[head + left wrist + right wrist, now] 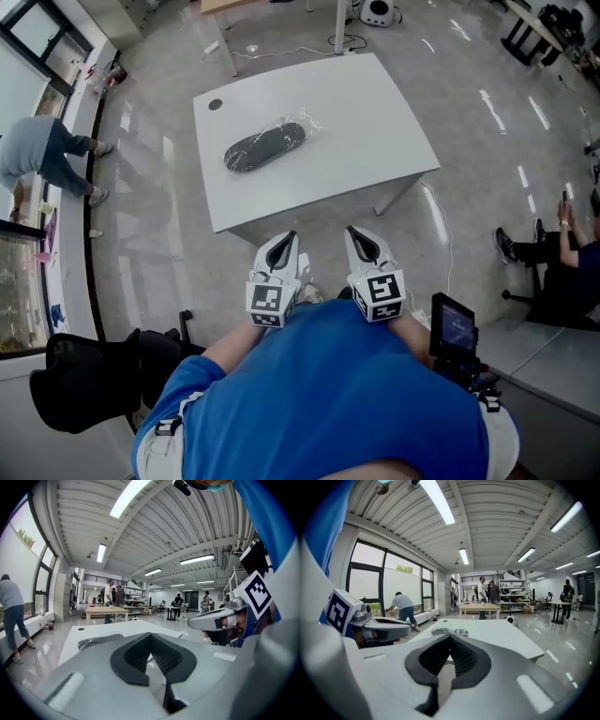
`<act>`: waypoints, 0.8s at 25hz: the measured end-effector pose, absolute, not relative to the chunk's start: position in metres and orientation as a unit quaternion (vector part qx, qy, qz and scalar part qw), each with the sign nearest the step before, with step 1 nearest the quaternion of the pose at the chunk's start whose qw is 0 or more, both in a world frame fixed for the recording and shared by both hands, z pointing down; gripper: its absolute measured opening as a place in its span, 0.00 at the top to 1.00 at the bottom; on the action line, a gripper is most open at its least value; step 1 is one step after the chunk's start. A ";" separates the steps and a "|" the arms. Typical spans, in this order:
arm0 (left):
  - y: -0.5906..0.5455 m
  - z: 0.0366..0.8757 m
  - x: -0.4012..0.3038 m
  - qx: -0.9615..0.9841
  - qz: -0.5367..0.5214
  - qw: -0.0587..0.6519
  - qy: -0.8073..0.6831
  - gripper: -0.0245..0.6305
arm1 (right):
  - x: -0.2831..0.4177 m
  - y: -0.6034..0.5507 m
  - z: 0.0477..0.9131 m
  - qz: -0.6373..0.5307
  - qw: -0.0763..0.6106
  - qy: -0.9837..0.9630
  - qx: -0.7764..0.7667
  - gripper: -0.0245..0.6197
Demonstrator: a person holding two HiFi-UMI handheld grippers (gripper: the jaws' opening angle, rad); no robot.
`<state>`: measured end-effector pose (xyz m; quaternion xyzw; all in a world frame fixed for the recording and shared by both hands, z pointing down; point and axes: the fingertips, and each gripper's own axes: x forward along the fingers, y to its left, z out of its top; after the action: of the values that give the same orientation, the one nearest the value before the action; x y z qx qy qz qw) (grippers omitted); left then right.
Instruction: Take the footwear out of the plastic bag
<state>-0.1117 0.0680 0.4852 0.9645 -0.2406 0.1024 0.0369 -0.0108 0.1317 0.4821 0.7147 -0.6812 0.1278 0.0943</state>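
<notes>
Bagged footwear (pixel 265 147) on white table (pixel 375 131); chair (pixel 84 380) left, seated person (pixel 562 258) right.

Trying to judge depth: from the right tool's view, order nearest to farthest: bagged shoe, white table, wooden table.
1. White table, directly ahead, its edge closest.
2. Bagged shoe, lying on that table, centre.
3. Wooden table, far behind, by standing people.

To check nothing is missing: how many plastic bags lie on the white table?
1. The plastic bag lies near the middle of the white table, with dark footwear inside. Whether it holds one shoe or a hidden second, I cannot tell.
</notes>
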 end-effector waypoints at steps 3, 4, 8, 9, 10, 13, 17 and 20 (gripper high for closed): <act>0.061 0.490 -0.120 0.963 0.109 0.047 -0.240 0.95 | -0.016 0.123 0.484 0.130 0.103 -0.682 0.712 0.96; 0.059 0.490 -0.122 0.962 0.114 0.052 -0.241 0.95 | -0.017 0.120 0.484 0.131 0.105 -0.682 0.712 0.96; 0.047 0.490 -0.124 0.963 0.109 0.051 -0.241 0.95 | -0.017 0.106 0.485 0.133 0.109 -0.685 0.708 0.96; 0.043 0.491 -0.125 0.963 0.107 0.050 -0.243 0.95 | -0.018 0.101 0.486 0.134 0.110 -0.687 0.705 0.96; 0.039 0.491 -0.126 0.962 0.106 0.050 -0.246 0.95 | -0.018 0.096 0.487 0.134 0.111 -0.690 0.703 0.96; 0.022 0.492 -0.130 0.957 0.108 0.052 -0.262 0.95 | -0.018 0.076 0.489 0.133 0.111 -0.699 0.694 0.96; -0.004 0.491 -0.122 0.950 0.112 0.051 -0.286 0.95 | -0.005 0.045 0.486 0.132 0.108 -0.712 0.681 0.96; -0.023 0.492 -0.116 0.946 0.114 0.050 -0.300 0.95 | 0.004 0.023 0.488 0.135 0.106 -0.719 0.673 0.96</act>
<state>-0.1157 -0.0233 0.4921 0.9457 -0.3000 0.1144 0.0501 0.0042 0.0235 0.4876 0.6732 -0.7193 0.1346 0.1061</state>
